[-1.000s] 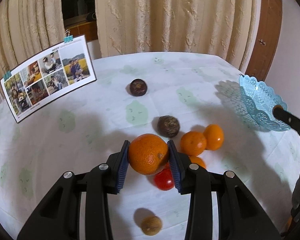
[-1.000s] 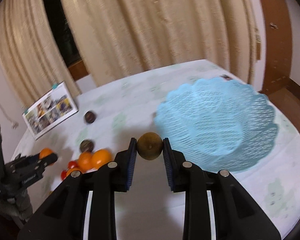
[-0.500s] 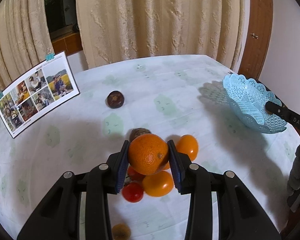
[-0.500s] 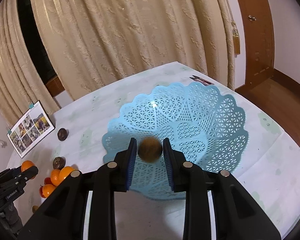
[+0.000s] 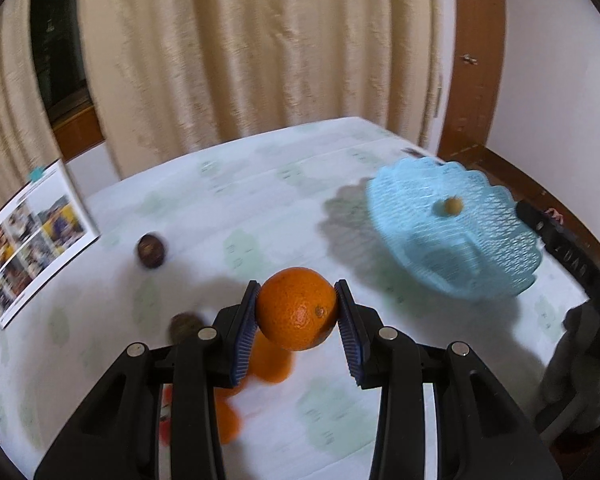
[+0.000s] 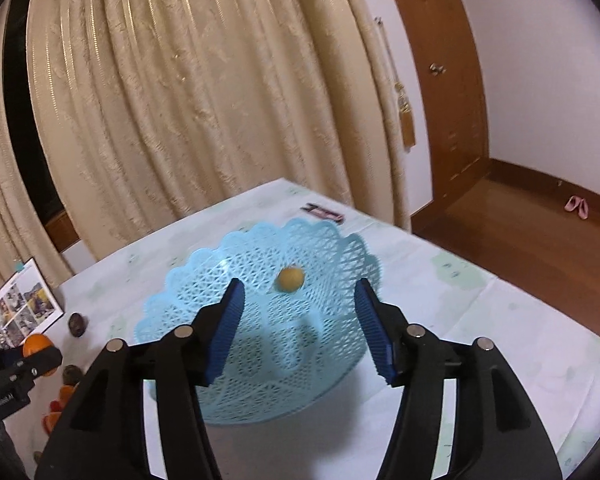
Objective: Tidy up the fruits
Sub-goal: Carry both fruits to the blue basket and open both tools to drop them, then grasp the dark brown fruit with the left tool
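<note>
My left gripper is shut on a large orange and holds it above the table, left of the blue lattice basket. My right gripper is open and empty above the basket. A small yellow-brown fruit lies inside the basket; it also shows in the left wrist view. More oranges and a red fruit lie on the table under the left gripper. Two dark brown fruits lie further left.
A photo calendar stands at the table's left edge. Curtains hang behind the table. A small dark object lies on the table beyond the basket. The table's right edge drops to a wooden floor.
My right gripper opened and let the small fruit go into the basket. My left gripper moved up and right toward the basket with the orange.
</note>
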The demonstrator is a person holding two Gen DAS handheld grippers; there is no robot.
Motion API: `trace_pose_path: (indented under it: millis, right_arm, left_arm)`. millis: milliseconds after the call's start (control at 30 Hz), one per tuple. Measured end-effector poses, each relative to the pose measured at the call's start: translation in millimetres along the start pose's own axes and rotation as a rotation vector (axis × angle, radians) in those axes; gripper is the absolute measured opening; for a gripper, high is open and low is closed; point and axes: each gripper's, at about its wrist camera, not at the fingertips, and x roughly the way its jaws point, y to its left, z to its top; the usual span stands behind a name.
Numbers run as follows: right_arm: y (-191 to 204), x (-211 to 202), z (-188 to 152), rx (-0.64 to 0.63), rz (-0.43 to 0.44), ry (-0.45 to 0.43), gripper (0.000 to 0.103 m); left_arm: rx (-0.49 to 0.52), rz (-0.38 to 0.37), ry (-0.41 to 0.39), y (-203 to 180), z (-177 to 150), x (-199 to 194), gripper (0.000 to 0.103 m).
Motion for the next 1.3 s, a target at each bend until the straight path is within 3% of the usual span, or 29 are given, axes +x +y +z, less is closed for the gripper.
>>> trace_pose_path:
  millis: [100, 500, 600, 933, 1300]
  right_arm:
    - [-6.9, 0.0, 0.0, 0.029, -0.010, -0.015, 0.067]
    - [-25.4, -5.4, 0.7, 0.109, -0.049, -0.046, 0.073]
    - [-27.0, -7.1, 0.9, 0.120, -0.054, -0.063, 0.077]
    - [-29.0, -12.4, 0.9, 0.133, -0.053, -0.091, 0.085]
    - [-24.9, -11.7, 0.2, 0.112, -0.066, -0.085, 0.085]
  left_arm:
    - [0.026, -0.043, -0.005, -20.3, 10.3, 8.6, 0.038]
    - [0.069, -0.176, 0.012, -80.5, 35.7, 38.8, 0.040]
    - [0.069, -0.181, -0.013, -82.2, 39.7, 36.0, 0.058]
    - [0.008, -0.088, -0.036, -36.2, 47.2, 28.1, 0.081]
    - [-0.077, 0.099, -0.028, 61.6, 43.7, 29.5, 0.083]
